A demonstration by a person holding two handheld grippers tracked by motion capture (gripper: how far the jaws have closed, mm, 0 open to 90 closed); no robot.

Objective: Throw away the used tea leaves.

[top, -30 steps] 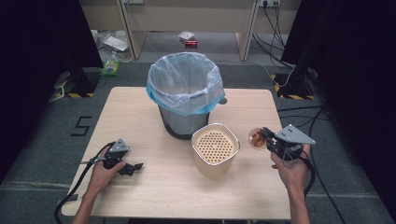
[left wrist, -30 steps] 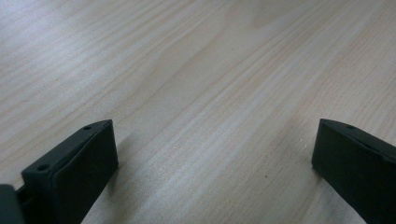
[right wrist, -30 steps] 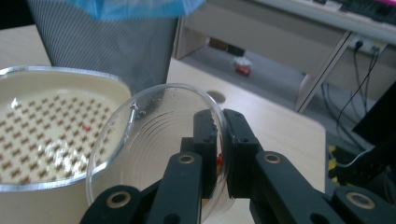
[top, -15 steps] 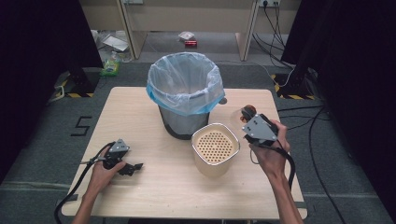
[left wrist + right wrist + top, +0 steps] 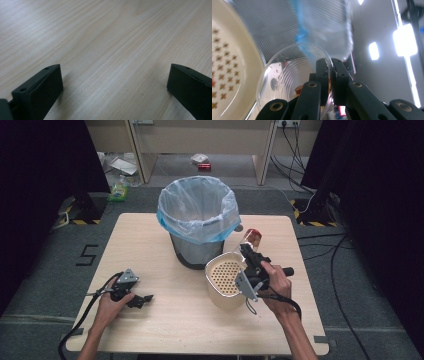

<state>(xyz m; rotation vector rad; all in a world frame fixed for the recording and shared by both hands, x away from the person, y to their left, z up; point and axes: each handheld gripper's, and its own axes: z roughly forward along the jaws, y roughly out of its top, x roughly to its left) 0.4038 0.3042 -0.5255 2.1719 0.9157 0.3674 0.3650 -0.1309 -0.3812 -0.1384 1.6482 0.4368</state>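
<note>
Your right claw (image 5: 331, 82) pinches the rim of a clear, see-through cup (image 5: 294, 75). The cream basket (image 5: 225, 277) sits just beside it. Your left claw (image 5: 112, 92) stands open over bare table (image 5: 105, 37).

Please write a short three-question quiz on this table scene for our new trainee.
1. What does the right gripper hold?
2. True or false: the left gripper is shut on a spoon.
3. Which stands nearest the held cup: A the lined bin, B the perforated cream container, C the left gripper?

Key:
1. A clear plastic cup, pinched by its rim.
2. False; its jaws are open over the bare table.
3. B.
</note>
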